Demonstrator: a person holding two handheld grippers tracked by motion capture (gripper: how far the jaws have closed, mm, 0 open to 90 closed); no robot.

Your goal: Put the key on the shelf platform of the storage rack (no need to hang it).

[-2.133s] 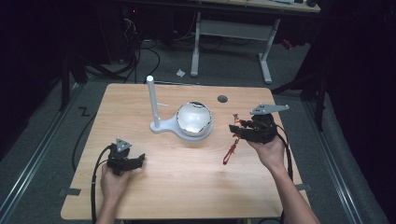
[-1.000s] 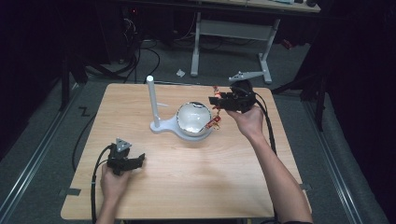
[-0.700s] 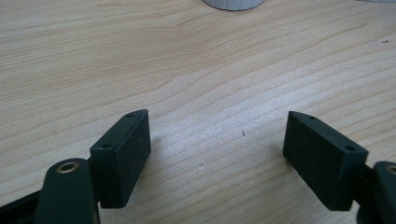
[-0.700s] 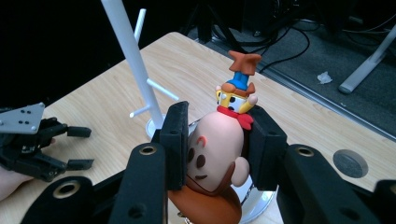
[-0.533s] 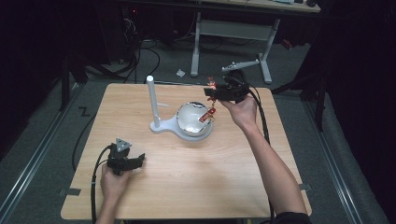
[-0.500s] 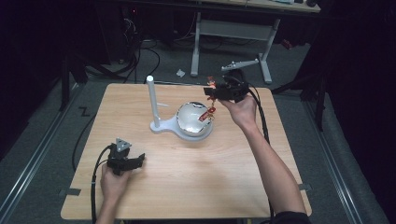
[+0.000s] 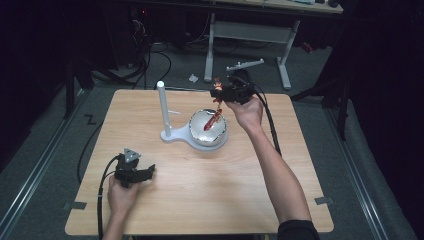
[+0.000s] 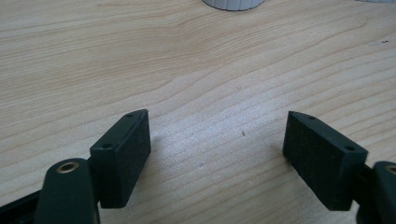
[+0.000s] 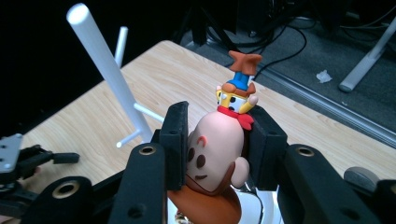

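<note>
My right gripper [image 7: 220,93] is shut on the head of a small cowboy figure [image 9: 219,144]. Its yellow shirt, blue legs and brown boots point away from the jaws, and its brown hat sits below them. In the high view a red part of the figure [image 7: 215,119] hangs down over a shiny metal bowl [image 7: 209,131]. The bowl rests on a white stand with an upright white post [image 7: 162,107], also seen in the right gripper view [image 9: 105,60]. My left gripper [image 7: 143,173] rests on the wooden table near the front left, open with nothing between its pads [image 8: 123,156].
The wooden table [image 7: 200,195] has bare room in front of the bowl and to its right. The stand's white base [image 8: 231,3] lies ahead of my left gripper. Behind the table are white desk legs [image 7: 210,47] and cables on the floor.
My right gripper has carried the cowboy figure leftward and farther back, from beside the bowl to above its far rim. The left gripper has stayed where it was.
</note>
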